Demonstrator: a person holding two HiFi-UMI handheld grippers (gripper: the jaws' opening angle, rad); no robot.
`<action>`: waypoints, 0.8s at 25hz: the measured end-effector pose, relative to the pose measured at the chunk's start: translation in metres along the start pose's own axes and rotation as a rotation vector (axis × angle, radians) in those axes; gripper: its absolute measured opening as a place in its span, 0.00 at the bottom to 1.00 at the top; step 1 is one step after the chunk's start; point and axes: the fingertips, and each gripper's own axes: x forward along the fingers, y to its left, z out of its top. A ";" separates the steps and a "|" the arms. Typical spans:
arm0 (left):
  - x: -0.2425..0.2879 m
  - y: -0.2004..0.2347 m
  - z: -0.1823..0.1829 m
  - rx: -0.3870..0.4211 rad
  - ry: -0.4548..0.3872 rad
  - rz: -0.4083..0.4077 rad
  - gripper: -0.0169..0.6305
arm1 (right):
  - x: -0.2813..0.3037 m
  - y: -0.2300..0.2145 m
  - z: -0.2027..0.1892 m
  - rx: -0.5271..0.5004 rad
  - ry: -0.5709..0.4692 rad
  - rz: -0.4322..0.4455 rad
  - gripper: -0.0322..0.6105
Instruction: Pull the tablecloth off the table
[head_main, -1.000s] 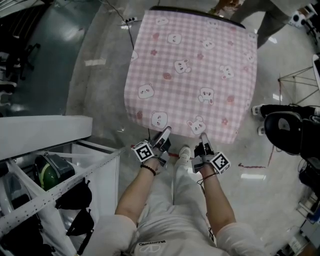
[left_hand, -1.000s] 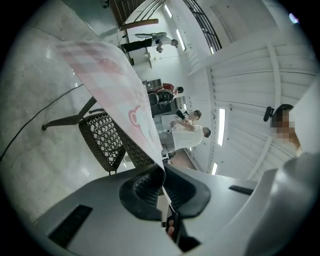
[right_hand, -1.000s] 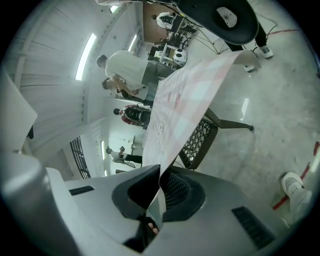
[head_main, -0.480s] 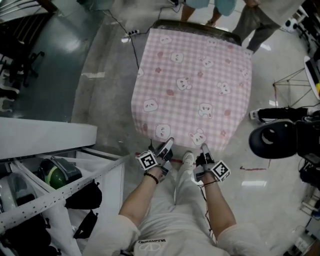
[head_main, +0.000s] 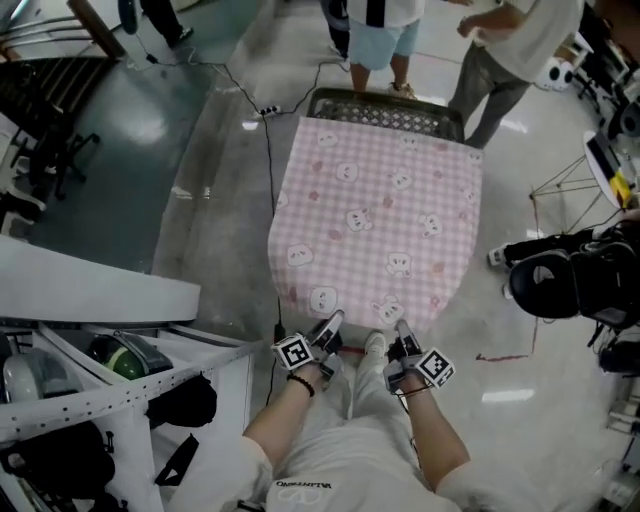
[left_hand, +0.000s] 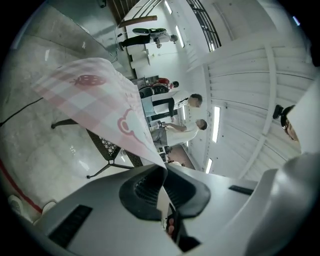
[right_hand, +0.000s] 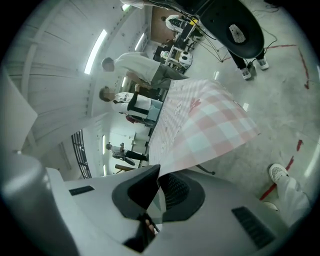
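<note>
Head view: one pink animal-print tablecloth (head_main: 375, 215) stretches from the table (head_main: 385, 105) toward me. That one table's dark mesh far edge is bare, so I judge the cloth partway off.

Left gripper view: my left gripper (left_hand: 164, 167) is pinched tight on the cloth's near edge.

Right gripper view: my right gripper (right_hand: 159, 175) is clamped likewise, making two grippers.

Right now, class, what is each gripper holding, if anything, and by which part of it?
Both hold the pink checked cloth tablecloth with bear prints. The left gripper and the right gripper are each shut on its near edge, the one closest to the person.
</note>
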 end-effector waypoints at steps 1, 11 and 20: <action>-0.003 -0.005 -0.002 0.002 0.000 -0.007 0.03 | -0.005 0.001 -0.002 0.003 -0.001 -0.004 0.07; -0.029 -0.048 -0.007 0.053 0.012 -0.087 0.03 | -0.042 0.036 -0.012 -0.061 -0.012 0.026 0.07; -0.055 -0.092 -0.008 0.117 0.034 -0.171 0.03 | -0.074 0.078 -0.022 -0.086 -0.021 0.091 0.07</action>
